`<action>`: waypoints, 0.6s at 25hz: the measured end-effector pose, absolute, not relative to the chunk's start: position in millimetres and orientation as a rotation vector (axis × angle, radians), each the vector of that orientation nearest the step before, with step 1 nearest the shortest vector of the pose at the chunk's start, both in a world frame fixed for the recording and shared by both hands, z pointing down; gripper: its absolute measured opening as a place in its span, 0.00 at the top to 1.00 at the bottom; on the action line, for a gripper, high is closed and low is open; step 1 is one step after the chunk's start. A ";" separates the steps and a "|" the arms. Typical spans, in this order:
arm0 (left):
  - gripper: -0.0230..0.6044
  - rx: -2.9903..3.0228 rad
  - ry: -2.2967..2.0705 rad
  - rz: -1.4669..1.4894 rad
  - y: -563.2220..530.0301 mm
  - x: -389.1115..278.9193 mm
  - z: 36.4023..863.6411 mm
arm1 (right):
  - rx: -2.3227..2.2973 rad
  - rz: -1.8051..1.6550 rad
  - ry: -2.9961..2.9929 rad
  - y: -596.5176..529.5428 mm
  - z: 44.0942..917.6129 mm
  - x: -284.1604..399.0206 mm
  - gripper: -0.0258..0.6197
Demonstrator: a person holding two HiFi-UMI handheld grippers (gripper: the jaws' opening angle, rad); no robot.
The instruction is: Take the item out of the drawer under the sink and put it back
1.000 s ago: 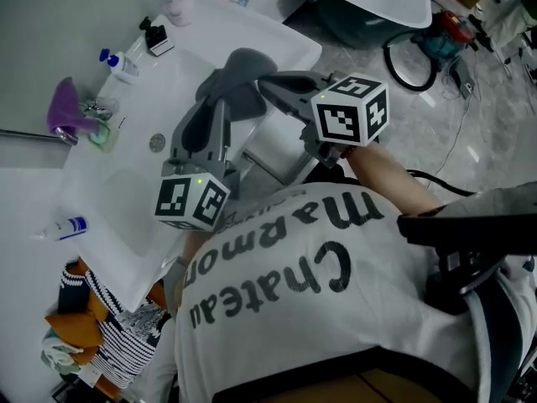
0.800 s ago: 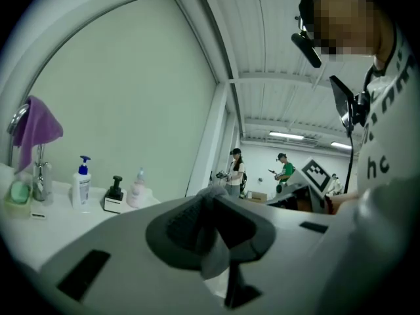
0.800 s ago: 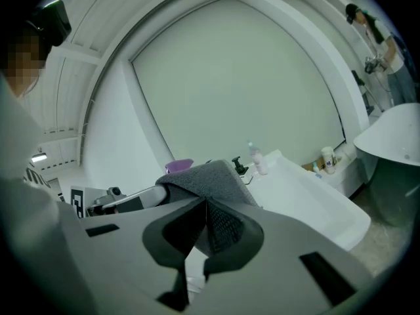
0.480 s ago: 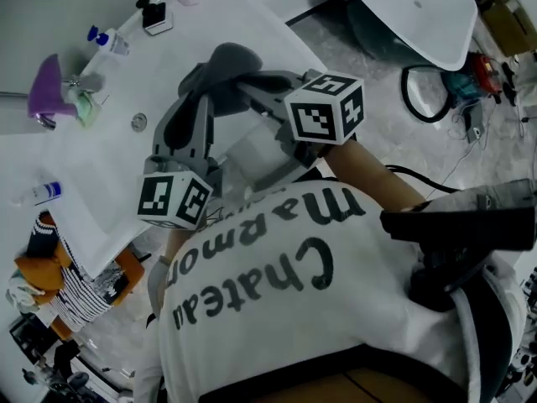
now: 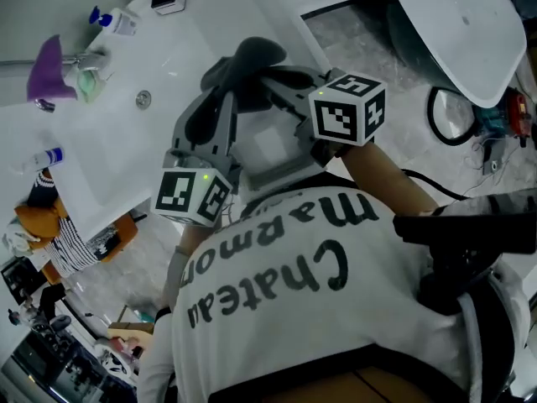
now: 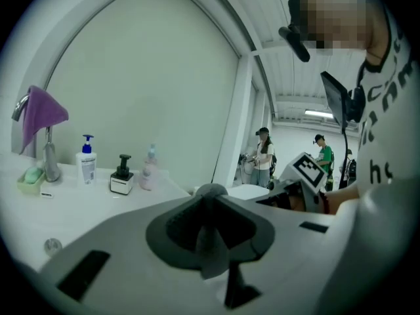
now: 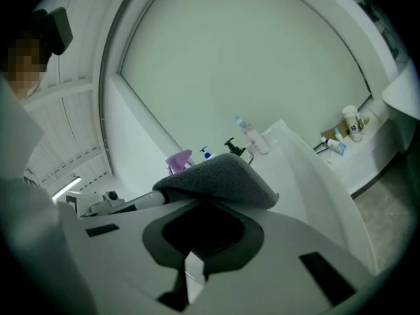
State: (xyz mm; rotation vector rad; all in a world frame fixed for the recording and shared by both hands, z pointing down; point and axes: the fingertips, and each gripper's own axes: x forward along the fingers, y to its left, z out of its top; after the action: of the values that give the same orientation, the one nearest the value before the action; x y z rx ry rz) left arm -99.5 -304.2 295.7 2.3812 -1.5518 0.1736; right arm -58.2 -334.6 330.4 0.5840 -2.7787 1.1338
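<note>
Right gripper view, right claw (image 7: 211,205) pinching grey cloth (image 7: 220,178), left claw (image 6: 210,197) closed

Bathroom: white sink (image 5: 109,145), soap bottles (image 6: 86,165)

The person's shirt (image 5: 310,292), the left gripper (image 5: 220,82) and the right gripper (image 5: 273,78) cover the space below the sink (image 5: 101,149), so any drawer is hidden. A grey cloth (image 7: 220,176) covers the right gripper's tips; whether they pinch it, I cannot tell. Print on the pump bottle (image 6: 86,166) is unreadably small
</note>
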 end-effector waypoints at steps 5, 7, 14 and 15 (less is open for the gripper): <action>0.88 2.366 -1.581 0.228 -314.3 -82.7 309.7 | 0.533 1.171 -2.789 -342.6 342.4 -43.2 0.94; 0.88 2.368 -1.585 0.265 -321.8 -79.0 314.1 | 0.522 1.185 -2.793 -346.0 347.0 -39.5 0.94; 0.88 2.307 -1.591 0.343 -352.6 -78.3 334.3 | 0.562 1.234 -2.797 -365.3 358.9 -19.5 0.94; 0.88 2.293 -1.594 0.349 -356.5 -79.8 337.6 | 0.586 1.233 -2.803 -368.6 359.2 -15.8 0.94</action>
State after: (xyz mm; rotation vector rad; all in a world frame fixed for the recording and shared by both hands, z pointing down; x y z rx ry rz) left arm -79.8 -356.5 337.6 2.2929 -1.5944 0.3492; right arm -15.8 -368.6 359.2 0.5856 -2.8030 1.2328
